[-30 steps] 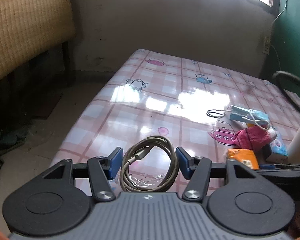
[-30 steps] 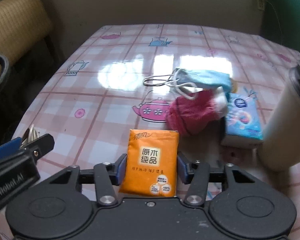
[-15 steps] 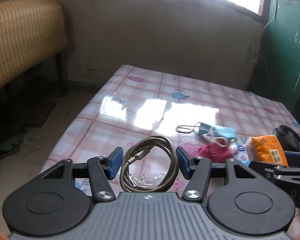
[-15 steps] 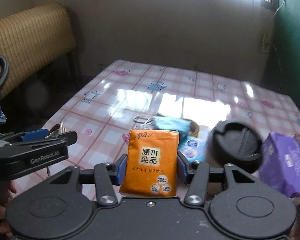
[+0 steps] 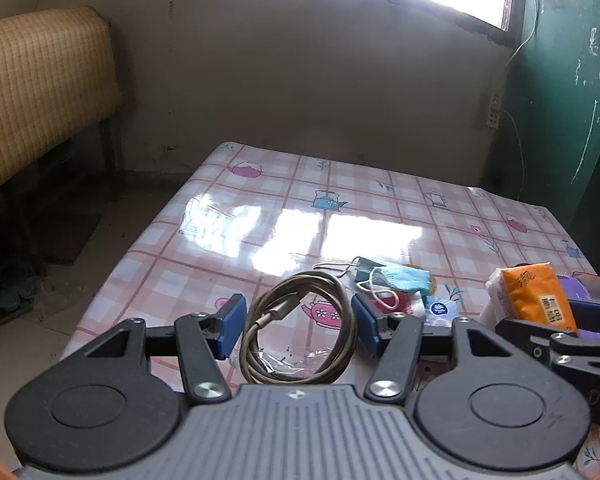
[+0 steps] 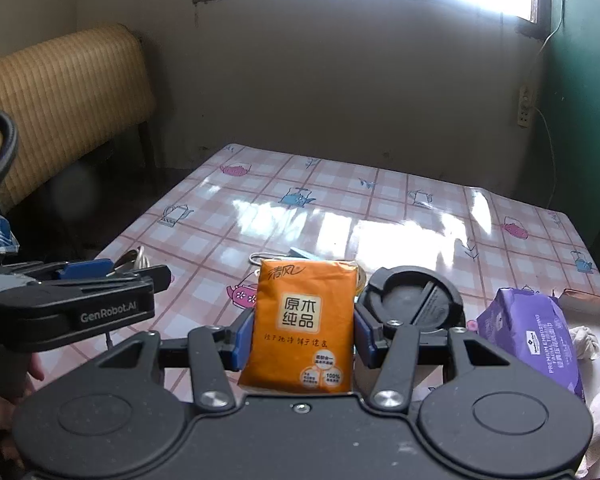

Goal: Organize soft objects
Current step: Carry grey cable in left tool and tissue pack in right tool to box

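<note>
My left gripper (image 5: 298,326) is shut on a coiled grey-brown cable (image 5: 300,332) in a clear wrapper, held above the near end of the table. An orange tissue pack (image 6: 304,328) stands upright between the blue pads of my right gripper (image 6: 302,334), which is shut on it; it also shows at the right as the orange tissue pack (image 5: 538,300). On the pink checked tablecloth (image 5: 292,208) lie a blue face mask (image 5: 396,278), a red cloth (image 5: 396,304) and a small blue-and-white tissue pack (image 5: 440,308). The left gripper (image 6: 112,276) appears at the left of the right wrist view.
A black round lid (image 6: 412,300) sits just right of the orange pack. A purple wipes pack (image 6: 536,332) and white cloth (image 6: 596,344) lie at the far right. A wicker bench (image 5: 40,80) stands left of the table. A green wall (image 5: 572,80) lies right.
Both grippers rose and drew back with their loads, so the table looks lower and farther. The window came into view. The black lid and purple pack entered the right wrist view.
</note>
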{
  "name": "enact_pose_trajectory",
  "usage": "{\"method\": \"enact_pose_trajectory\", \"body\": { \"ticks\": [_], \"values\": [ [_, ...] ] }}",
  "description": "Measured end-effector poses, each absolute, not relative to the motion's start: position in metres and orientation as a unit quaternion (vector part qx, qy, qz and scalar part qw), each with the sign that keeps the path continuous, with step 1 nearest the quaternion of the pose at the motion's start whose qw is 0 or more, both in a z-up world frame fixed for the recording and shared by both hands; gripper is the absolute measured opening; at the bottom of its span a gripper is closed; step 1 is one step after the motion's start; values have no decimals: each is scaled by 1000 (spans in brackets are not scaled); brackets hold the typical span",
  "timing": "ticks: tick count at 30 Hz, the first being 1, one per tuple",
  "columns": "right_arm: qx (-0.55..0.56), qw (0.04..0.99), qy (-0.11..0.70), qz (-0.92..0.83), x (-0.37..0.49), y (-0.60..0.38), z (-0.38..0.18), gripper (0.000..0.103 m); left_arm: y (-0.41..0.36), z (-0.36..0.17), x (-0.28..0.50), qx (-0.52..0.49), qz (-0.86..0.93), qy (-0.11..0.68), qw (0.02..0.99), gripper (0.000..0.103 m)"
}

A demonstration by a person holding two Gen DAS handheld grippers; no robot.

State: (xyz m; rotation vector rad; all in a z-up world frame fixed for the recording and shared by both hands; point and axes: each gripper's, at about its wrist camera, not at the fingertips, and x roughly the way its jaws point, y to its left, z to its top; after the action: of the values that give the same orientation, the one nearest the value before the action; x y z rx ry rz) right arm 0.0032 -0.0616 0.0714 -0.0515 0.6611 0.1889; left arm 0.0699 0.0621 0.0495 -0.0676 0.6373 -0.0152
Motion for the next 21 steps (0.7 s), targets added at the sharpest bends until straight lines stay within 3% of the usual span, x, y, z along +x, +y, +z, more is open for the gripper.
{"method": "enact_pose_trajectory", "body": {
  "ticks": [21],
  "values": [
    [-5, 949, 305, 79, 3, -108, 93, 61, 13, 67, 78, -2, -43, 315, 948, 59]
  ]
}}
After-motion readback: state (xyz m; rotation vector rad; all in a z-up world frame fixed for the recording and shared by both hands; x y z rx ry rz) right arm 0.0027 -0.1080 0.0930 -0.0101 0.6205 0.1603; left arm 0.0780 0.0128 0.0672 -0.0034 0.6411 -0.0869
